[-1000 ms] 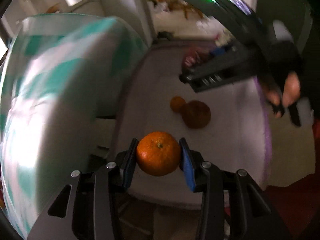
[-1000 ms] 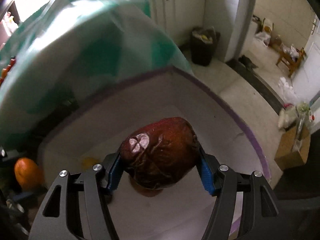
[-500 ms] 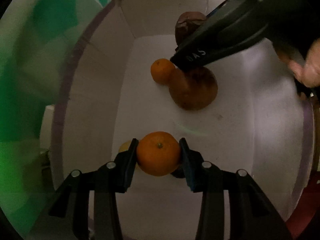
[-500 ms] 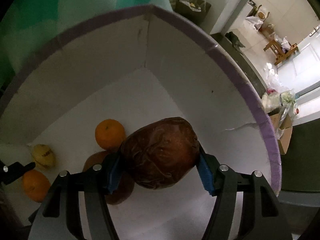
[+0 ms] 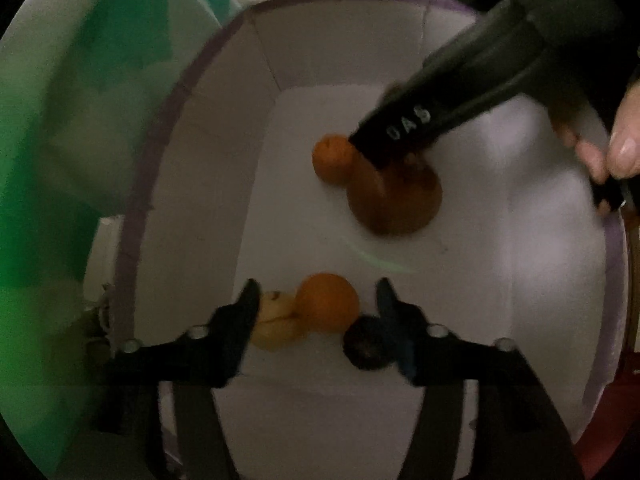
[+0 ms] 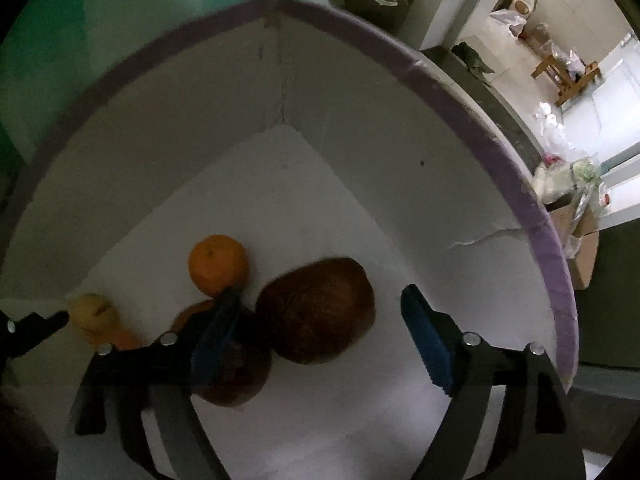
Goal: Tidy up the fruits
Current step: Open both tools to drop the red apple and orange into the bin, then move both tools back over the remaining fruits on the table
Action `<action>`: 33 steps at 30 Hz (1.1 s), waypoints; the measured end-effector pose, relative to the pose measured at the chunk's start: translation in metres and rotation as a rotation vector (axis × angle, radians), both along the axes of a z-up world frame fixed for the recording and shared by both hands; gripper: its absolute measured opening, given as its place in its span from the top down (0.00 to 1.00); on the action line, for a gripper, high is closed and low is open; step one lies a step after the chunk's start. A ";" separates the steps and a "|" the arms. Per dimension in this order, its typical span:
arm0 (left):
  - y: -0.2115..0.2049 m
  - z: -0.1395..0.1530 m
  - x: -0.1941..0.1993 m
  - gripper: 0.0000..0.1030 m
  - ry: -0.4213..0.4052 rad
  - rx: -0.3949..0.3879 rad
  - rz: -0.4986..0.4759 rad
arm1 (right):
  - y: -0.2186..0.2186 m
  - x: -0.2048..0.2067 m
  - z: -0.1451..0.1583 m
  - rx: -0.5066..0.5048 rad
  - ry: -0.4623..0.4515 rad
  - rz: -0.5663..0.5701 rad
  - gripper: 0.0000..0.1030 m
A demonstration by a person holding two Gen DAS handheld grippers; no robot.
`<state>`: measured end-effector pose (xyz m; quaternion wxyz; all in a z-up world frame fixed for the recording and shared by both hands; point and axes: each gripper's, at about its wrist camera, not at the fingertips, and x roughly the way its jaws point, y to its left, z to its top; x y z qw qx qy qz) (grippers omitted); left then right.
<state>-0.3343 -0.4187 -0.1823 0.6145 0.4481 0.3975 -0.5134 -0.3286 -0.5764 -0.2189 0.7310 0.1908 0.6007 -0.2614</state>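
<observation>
Resting on the white floor of the box [image 5: 208, 128], lower centre of the left wrist view, an orange [image 5: 327, 303] lies between the spread fingers of my left gripper [image 5: 316, 300], which has let go of it. A yellow fruit [image 5: 276, 324] touches the orange on its left; a dark fruit [image 5: 366, 344] sits at its lower right. In the right wrist view, a brown fruit [image 6: 318, 310] lies at lower centre between the parted jaws of my right gripper [image 6: 324, 316], released. A second orange [image 6: 218, 264] lies just left of it, above another brown fruit [image 6: 232, 376] partly hidden by the left finger. The box rim [image 6: 472, 120] is purple and arcs across the upper right.
</observation>
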 end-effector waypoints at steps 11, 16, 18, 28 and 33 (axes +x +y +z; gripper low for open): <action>0.038 0.053 0.006 0.14 -0.003 -0.187 -0.010 | -0.012 -0.021 0.023 0.048 -0.149 -0.094 0.15; 0.079 0.105 0.002 0.10 -0.064 -0.363 -0.017 | -0.022 -0.047 0.046 0.039 -0.248 -0.154 0.15; 0.097 0.129 0.005 0.09 -0.113 -0.436 0.029 | -0.017 -0.053 0.057 0.035 -0.279 -0.165 0.15; 0.246 0.217 0.113 0.02 -0.285 -0.692 0.484 | 0.069 -0.002 0.179 -0.063 -0.524 0.040 0.15; 0.342 0.246 0.179 0.02 -0.255 -0.782 0.779 | 0.167 0.068 0.239 -0.085 -0.636 0.294 0.15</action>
